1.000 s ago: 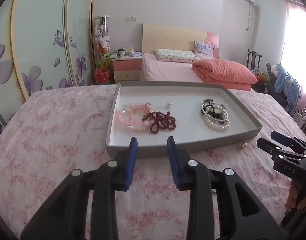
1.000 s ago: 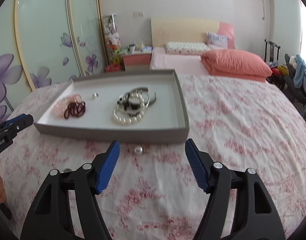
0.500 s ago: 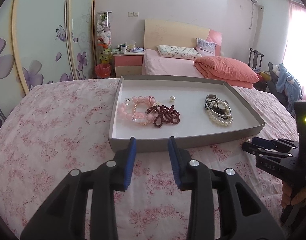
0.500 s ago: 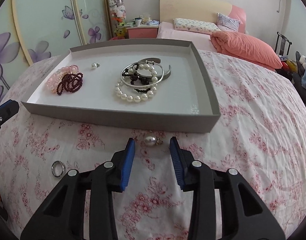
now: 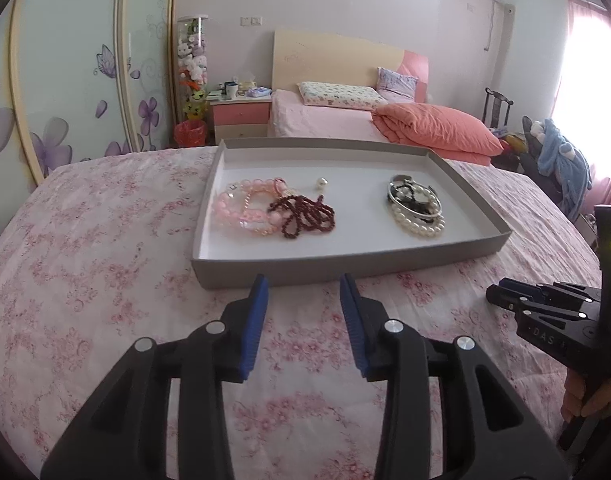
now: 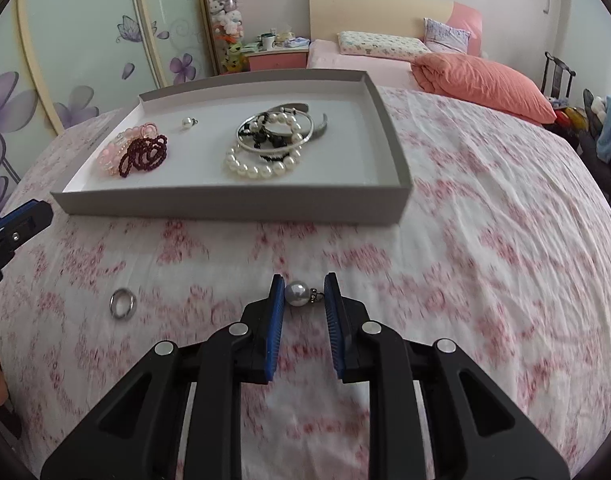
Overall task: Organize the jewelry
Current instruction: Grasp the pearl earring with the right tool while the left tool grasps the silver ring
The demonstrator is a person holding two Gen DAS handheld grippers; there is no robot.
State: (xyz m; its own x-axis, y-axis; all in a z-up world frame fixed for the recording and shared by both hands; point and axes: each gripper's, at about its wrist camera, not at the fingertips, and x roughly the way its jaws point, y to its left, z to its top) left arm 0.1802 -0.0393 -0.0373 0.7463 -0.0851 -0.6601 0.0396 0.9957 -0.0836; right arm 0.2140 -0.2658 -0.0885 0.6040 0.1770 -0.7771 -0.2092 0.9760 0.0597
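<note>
A grey tray (image 6: 233, 202) (image 5: 345, 266) lies on the floral bedspread. It holds pink bracelets (image 5: 241, 210), a dark red bead string (image 5: 305, 216), a pearl earring (image 5: 320, 182) and a pile of pearl and silver bracelets (image 6: 271, 142) (image 5: 417, 208). My right gripper (image 6: 303, 294) is shut on a second pearl earring (image 6: 297, 294), in front of the tray's near wall. A silver ring (image 6: 122, 304) lies on the bedspread to its left. My left gripper (image 5: 304, 294) is open and empty, just in front of the tray. The right gripper also shows in the left wrist view (image 5: 501, 295).
A second bed with a coral duvet (image 5: 437, 130) stands behind. A pink nightstand (image 5: 241, 114) and a flower-patterned wardrobe (image 5: 65, 92) are at the back left. A chair with clothes (image 5: 561, 160) is at the right.
My right gripper has moved forward and closed from wide open onto the pearl earring on the bedspread. My left gripper has stayed open and nearly still in front of the tray.
</note>
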